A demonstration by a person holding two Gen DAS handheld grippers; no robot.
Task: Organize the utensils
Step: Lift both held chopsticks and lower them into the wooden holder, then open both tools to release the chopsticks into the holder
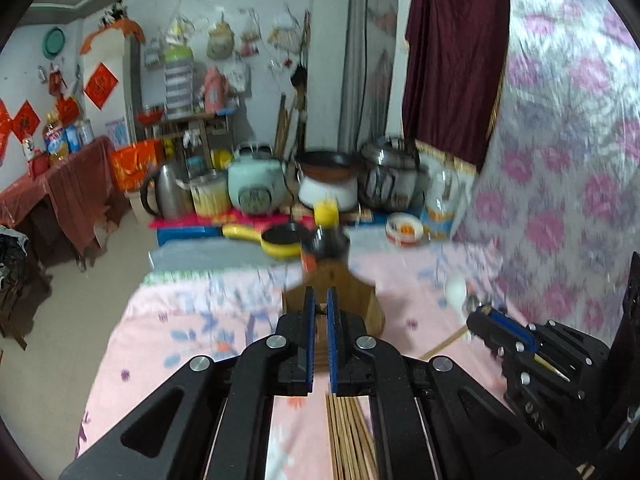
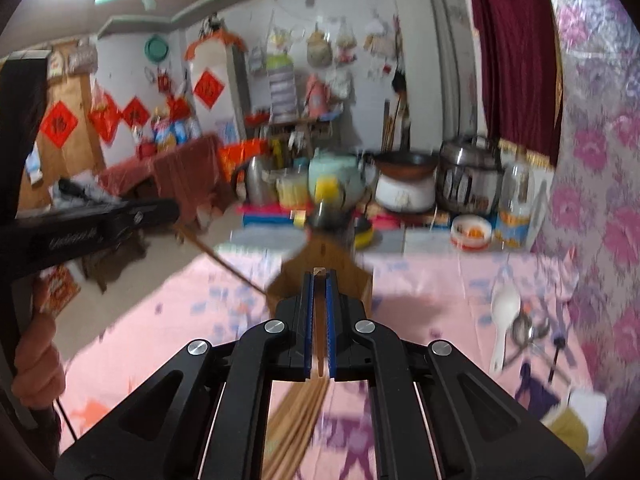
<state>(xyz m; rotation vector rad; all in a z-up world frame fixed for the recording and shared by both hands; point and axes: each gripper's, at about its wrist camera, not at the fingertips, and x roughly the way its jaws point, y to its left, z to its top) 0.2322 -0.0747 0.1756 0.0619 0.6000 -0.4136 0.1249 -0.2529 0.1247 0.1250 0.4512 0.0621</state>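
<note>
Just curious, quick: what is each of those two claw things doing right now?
Left gripper: closed on a bundle of chopsticks.
Right gripper: closed on a chopstick pair.

Wooden holder [image 2: 320, 276] dead ahead; bare cloth [image 2: 160, 320] leftward

We count one wooden utensil holder [image 2: 320, 276], one white rice paddle [image 2: 505, 312], one yellow frying pan [image 1: 276, 240], two rice cookers [image 1: 256, 184] [image 2: 468, 176], one steel kettle [image 1: 166, 190] and one bundle of chopsticks [image 2: 300, 420], too blurred to number singly.
</note>
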